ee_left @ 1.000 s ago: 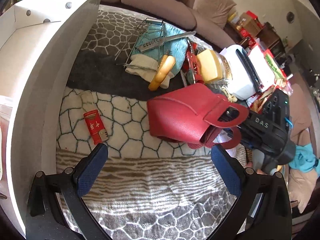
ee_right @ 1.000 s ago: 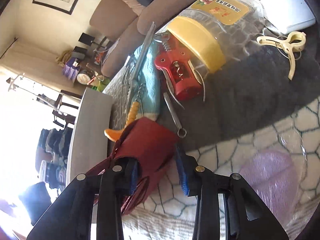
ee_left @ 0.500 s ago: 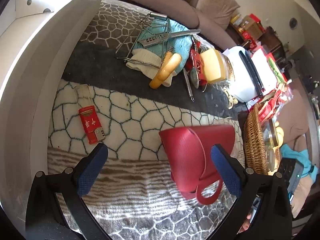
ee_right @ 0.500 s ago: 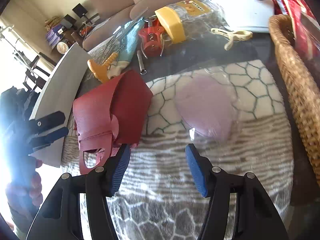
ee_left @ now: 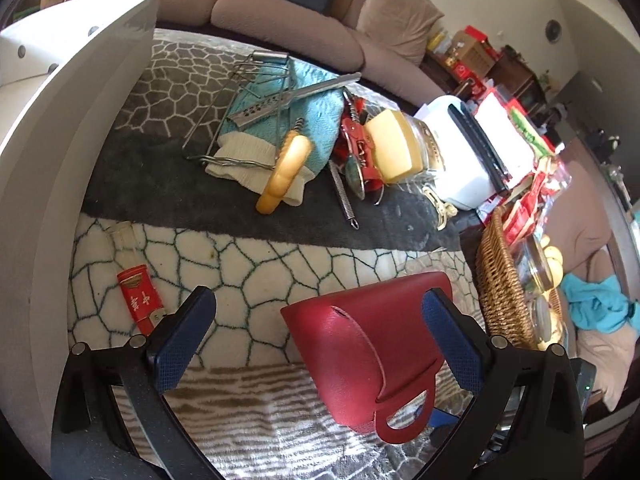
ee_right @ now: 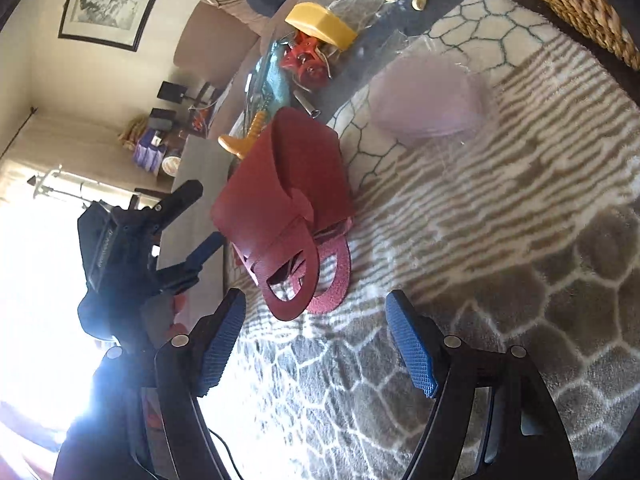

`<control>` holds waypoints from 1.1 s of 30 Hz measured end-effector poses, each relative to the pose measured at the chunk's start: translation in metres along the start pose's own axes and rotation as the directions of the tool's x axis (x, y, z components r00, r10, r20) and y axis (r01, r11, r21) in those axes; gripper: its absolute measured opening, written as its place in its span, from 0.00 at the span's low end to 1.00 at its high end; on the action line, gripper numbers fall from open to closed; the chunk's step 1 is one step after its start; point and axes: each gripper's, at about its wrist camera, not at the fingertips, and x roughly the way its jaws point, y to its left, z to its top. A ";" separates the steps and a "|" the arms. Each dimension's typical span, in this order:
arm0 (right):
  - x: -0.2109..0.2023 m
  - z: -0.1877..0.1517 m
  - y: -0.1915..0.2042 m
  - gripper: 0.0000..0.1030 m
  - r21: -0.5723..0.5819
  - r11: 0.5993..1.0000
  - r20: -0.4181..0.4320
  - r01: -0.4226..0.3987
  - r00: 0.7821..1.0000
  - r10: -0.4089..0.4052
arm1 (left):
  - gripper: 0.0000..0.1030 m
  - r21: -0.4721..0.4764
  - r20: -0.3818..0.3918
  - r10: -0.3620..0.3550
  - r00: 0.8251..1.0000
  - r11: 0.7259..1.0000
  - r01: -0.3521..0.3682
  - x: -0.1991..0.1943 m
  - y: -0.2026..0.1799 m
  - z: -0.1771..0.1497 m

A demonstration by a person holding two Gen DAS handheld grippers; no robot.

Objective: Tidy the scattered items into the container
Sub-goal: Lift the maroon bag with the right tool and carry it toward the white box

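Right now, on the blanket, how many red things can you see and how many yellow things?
Red: 3, the red pouch, the small red pack, the red corkscrew.
Yellow: 2, the yellow jar lid, the yellow handle.
Total: 5.

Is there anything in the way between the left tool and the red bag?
No, nothing visible is in the way. The red bag lies on the patterned blanket right in front of the open left tool, partly between its fingers. The little red pack sits off to the side, near the white box.
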 end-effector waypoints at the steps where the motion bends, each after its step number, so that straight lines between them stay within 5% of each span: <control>1: 0.003 -0.001 0.006 0.73 -0.041 0.999 0.004 0.036 0.999 -0.036 | 1.00 0.011 -0.006 -0.021 1.000 1.000 0.021 0.002 -0.003 -0.001; 6: 0.015 0.007 0.029 0.56 -0.193 0.971 0.046 0.141 0.990 -0.135 | 1.00 0.019 -0.107 -0.130 0.986 0.991 0.133 0.021 -0.020 -0.013; 9: 0.019 0.013 0.031 0.55 -0.218 0.959 0.058 0.179 0.984 -0.170 | 1.00 0.053 -0.135 -0.127 0.983 0.989 0.135 0.024 -0.032 -0.021; 16: 0.007 0.018 0.036 0.55 -0.346 0.870 0.157 0.352 0.936 -0.316 | 1.00 0.049 -0.240 -0.225 0.944 0.969 0.244 0.022 -0.058 -0.037; 22: -0.016 0.017 0.015 0.55 -0.271 0.877 0.176 0.396 0.916 -0.360 | 1.00 0.067 -0.058 -0.073 0.996 0.995 0.077 -0.004 -0.042 -0.016; 29: -0.027 0.015 0.000 0.57 -0.131 0.971 0.145 0.202 0.972 -0.183 | 1.00 0.127 -0.025 0.010 1.000 0.992 -0.007 0.009 -0.026 0.013; 31: -0.016 0.014 -0.001 0.57 -0.106 0.978 0.107 0.177 0.980 -0.166 | 1.00 0.176 -0.085 0.049 0.995 0.984 -0.033 0.032 -0.030 0.015; 33: -0.004 0.012 -0.003 0.58 -0.101 0.977 0.087 0.186 0.980 -0.178 | 1.00 0.151 -0.163 -0.035 0.986 0.987 0.060 0.045 -0.029 0.011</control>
